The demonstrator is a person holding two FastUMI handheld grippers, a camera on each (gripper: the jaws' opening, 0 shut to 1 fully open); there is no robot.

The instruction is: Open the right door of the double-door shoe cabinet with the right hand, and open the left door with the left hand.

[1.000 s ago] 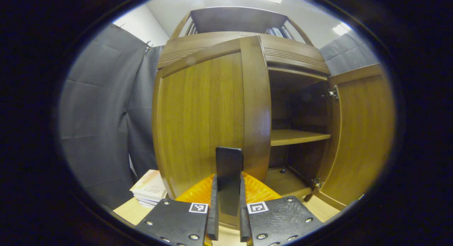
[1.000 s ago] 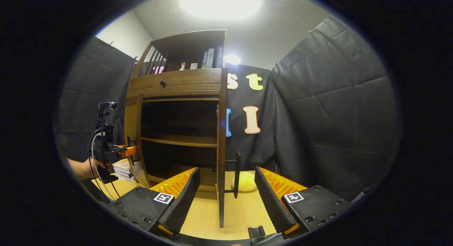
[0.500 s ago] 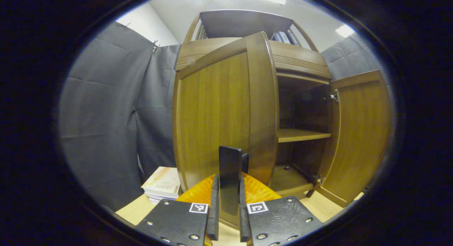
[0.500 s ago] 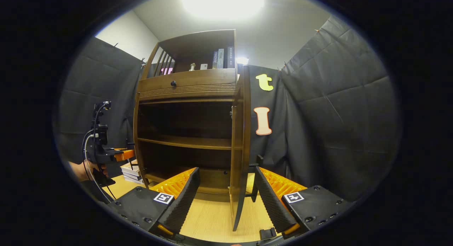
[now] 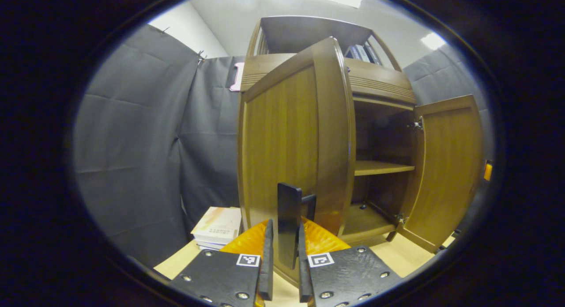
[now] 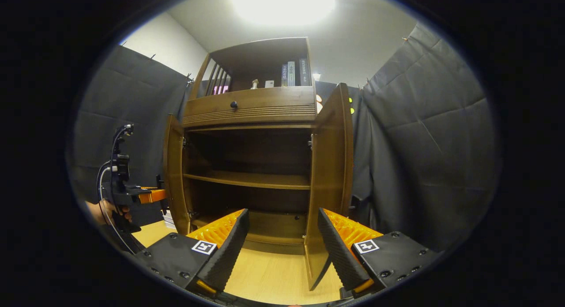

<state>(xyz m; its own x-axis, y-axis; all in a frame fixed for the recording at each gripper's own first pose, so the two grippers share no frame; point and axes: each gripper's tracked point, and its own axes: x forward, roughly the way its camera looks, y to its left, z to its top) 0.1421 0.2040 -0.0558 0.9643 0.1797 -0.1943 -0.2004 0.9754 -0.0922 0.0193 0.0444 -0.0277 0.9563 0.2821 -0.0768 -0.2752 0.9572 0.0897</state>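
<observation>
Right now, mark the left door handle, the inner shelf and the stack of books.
left door handle (image 5: 289,210), left gripper view, flat front of the bar.
inner shelf (image 6: 251,180), right gripper view, front edge.
stack of books (image 5: 218,221), left gripper view, top cover.

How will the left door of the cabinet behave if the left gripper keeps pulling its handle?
The left door is a solid wooden panel, so it will probably stay stiff and swing without bending. Hinges show on the right door, so the left likely turns the same way. The left gripper grips the thin handle, which may slip.

Books (image 5: 219,226) stacked left of cabinet (image 6: 256,104), behind left door (image 5: 282,143); shelf (image 6: 249,180) inside, between both doors. Right door (image 6: 331,183) swung wide.
</observation>
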